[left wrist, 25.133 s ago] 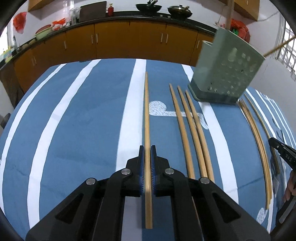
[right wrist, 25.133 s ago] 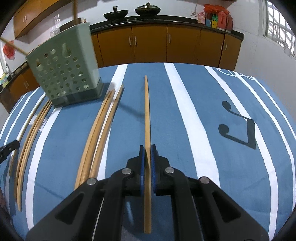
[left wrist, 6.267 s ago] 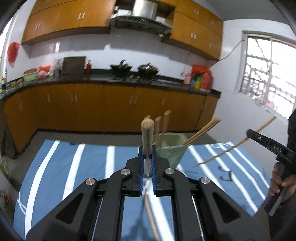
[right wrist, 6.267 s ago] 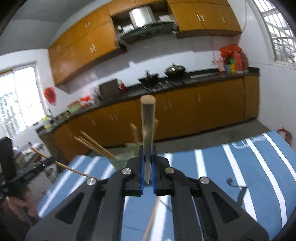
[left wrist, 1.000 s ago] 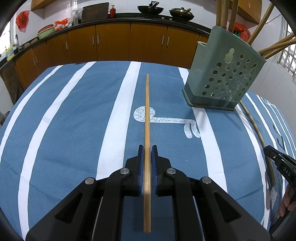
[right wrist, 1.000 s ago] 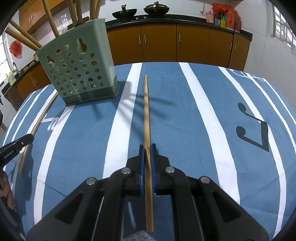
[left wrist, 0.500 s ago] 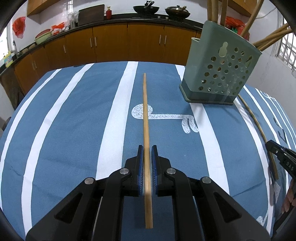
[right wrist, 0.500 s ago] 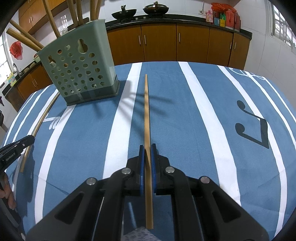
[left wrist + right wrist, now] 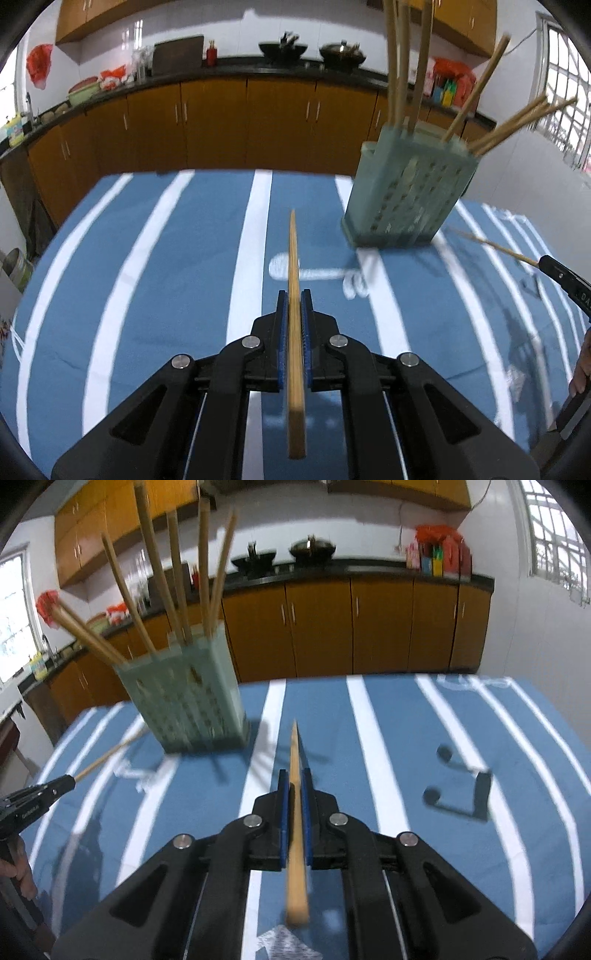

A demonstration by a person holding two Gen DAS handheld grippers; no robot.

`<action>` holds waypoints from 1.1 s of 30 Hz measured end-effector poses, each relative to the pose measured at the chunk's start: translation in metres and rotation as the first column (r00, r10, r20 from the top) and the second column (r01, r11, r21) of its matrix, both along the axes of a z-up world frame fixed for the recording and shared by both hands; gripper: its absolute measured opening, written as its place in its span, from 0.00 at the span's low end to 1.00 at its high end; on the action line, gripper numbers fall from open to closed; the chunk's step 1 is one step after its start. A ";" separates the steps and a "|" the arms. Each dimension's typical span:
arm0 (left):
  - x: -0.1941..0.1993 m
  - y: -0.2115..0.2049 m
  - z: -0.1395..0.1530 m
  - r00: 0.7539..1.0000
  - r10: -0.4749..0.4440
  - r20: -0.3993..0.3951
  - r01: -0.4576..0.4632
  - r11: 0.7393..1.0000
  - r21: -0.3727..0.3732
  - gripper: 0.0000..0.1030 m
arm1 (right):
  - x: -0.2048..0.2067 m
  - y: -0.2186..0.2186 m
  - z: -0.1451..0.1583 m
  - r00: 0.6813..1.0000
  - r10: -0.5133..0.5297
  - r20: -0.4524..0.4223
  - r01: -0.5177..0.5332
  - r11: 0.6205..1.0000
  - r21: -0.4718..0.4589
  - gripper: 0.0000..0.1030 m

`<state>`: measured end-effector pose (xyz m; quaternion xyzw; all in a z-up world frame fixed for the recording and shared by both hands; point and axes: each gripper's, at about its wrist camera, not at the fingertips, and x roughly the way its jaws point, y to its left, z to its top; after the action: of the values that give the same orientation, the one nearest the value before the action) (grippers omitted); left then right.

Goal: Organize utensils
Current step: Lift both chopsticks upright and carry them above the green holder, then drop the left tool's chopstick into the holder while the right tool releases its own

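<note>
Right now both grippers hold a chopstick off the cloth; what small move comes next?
Probably swing the left gripper toward the green holder and tip its chopstick upright; it lies level, and the holder's top is open among standing chopsticks.

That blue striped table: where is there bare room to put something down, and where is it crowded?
The blue tablecloth is bare from the counter-side edge across to the green holder. In the right wrist view it is also bare around the printed music note. It is crowded at the holder, where chopsticks fan outward, and where each gripper's chopstick reaches forward.
</note>
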<state>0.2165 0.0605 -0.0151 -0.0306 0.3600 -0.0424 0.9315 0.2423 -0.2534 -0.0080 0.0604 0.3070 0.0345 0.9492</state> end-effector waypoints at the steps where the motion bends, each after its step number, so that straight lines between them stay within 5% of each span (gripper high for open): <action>1: -0.002 0.001 0.007 1.000 0.000 0.019 0.001 1.000 -0.006 0.07 | -0.002 -0.001 0.006 1.000 -0.002 0.017 0.001 1.000 0.002 0.08; 8: -0.007 0.006 0.055 0.990 -0.002 0.141 0.008 0.999 -0.043 0.07 | -0.010 -0.002 0.049 0.990 0.004 0.141 -0.005 1.000 0.010 0.08; 20: -0.019 0.004 0.110 0.968 -0.099 0.230 0.121 0.989 -0.085 0.07 | -0.024 -0.002 0.107 0.976 0.098 0.196 -0.124 0.985 0.123 0.07; 26: -0.040 -0.007 0.155 0.932 -0.184 0.313 0.217 0.973 -0.074 0.07 | -0.042 0.000 0.159 0.937 0.160 0.310 -0.213 0.966 0.147 0.07; 33: -0.043 -0.019 0.189 0.897 -0.207 0.390 0.247 0.968 -0.055 0.07 | -0.038 0.013 0.194 0.901 0.136 0.411 -0.199 0.973 0.115 0.07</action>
<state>0.1732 0.0416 0.1735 -0.0276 0.1706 -0.1744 0.9694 0.2040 -0.2405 0.1864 0.0987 0.1066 0.1515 0.9777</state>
